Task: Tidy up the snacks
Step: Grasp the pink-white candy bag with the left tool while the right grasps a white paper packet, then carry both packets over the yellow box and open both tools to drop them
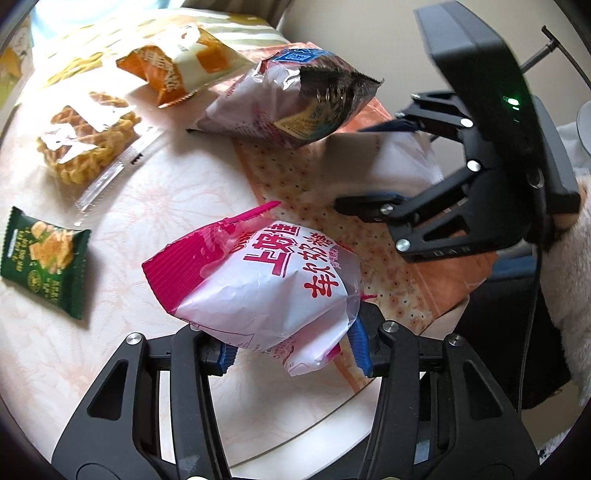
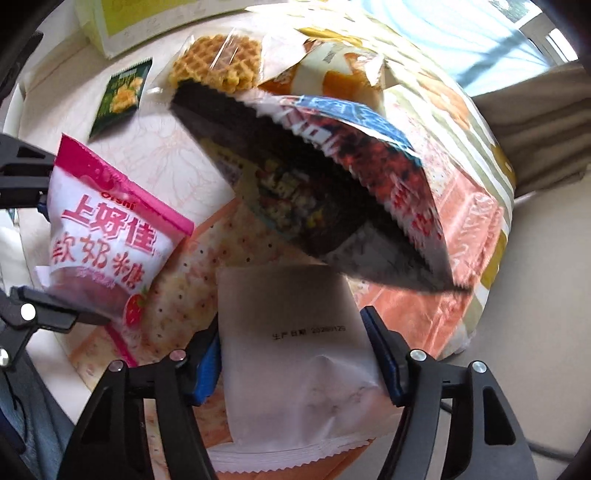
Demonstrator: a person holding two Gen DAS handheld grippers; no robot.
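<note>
My left gripper [image 1: 291, 350] is shut on a pink and white candy bag [image 1: 258, 280], held above the round table; the bag also shows at the left of the right wrist view [image 2: 107, 236]. My right gripper [image 2: 295, 362] is shut on the white bottom end of a large blue, red and white snack bag [image 2: 295, 354] whose opened, serrated top [image 2: 332, 177] gapes upward. In the left wrist view the right gripper [image 1: 373, 166] holds that bag [image 1: 288, 92] out to the right.
On the pale floral table [image 1: 147, 206] lie a green snack packet [image 1: 44, 258], a wrapped waffle [image 1: 88, 140], an orange and white bag [image 1: 184, 62] and a flat orange cracker bag [image 1: 388, 273]. A yellow-green box [image 2: 129, 22] stands at the back.
</note>
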